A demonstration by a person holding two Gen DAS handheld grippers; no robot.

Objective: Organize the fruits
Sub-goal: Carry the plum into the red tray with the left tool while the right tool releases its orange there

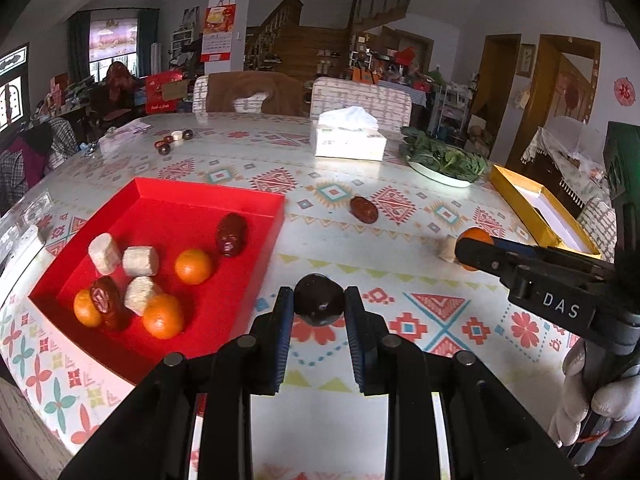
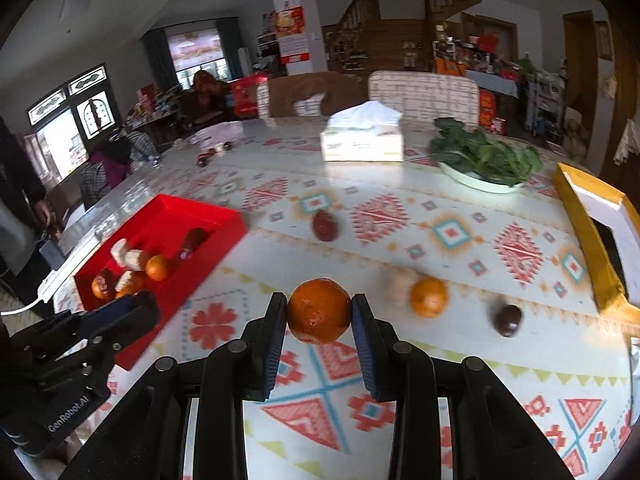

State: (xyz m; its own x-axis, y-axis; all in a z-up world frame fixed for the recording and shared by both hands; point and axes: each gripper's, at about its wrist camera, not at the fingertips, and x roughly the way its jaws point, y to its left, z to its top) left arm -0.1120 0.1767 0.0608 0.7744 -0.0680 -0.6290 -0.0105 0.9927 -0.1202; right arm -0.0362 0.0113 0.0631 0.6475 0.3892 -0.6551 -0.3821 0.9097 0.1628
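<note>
My left tool (image 1: 319, 306) grips a dark fruit (image 1: 319, 300), my right tool (image 2: 319, 311) an orange (image 2: 319, 310); the red tray (image 1: 224, 196) lies ahead-left, nearer my left.

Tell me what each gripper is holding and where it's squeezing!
The left gripper squeezes a dark round fruit by its two sides. The right gripper squeezes a mandarin orange by its two sides.
</note>
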